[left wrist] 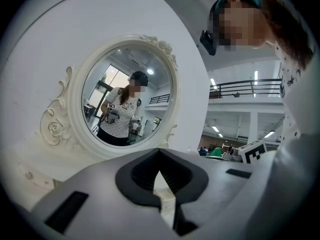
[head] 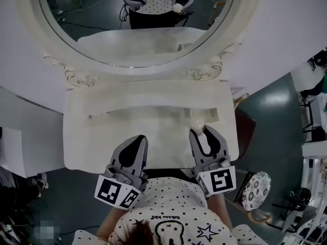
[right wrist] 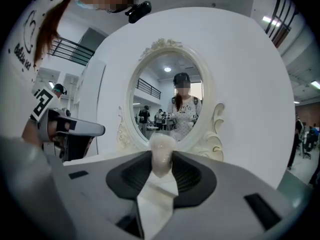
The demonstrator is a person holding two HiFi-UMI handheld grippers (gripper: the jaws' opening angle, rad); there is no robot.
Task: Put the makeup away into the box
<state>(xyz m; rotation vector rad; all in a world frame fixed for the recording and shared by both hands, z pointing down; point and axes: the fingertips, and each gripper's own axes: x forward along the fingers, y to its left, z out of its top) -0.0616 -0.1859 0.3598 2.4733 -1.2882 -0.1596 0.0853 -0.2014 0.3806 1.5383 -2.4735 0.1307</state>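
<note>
Right gripper (head: pixel 202 132), nearest, clamps a pale cream round-topped makeup piece (right wrist: pixel 161 151), ready for boxing; left gripper (head: pixel 135 141) sits closed, empty, spare.

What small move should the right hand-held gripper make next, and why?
Probably carry it forward with the jaws closed. The right hand-held gripper is shut on a pale rounded makeup item over the white vanity top, so the item is not yet put away. A pale raised shape just ahead may be the box, but that is unclear.
</note>
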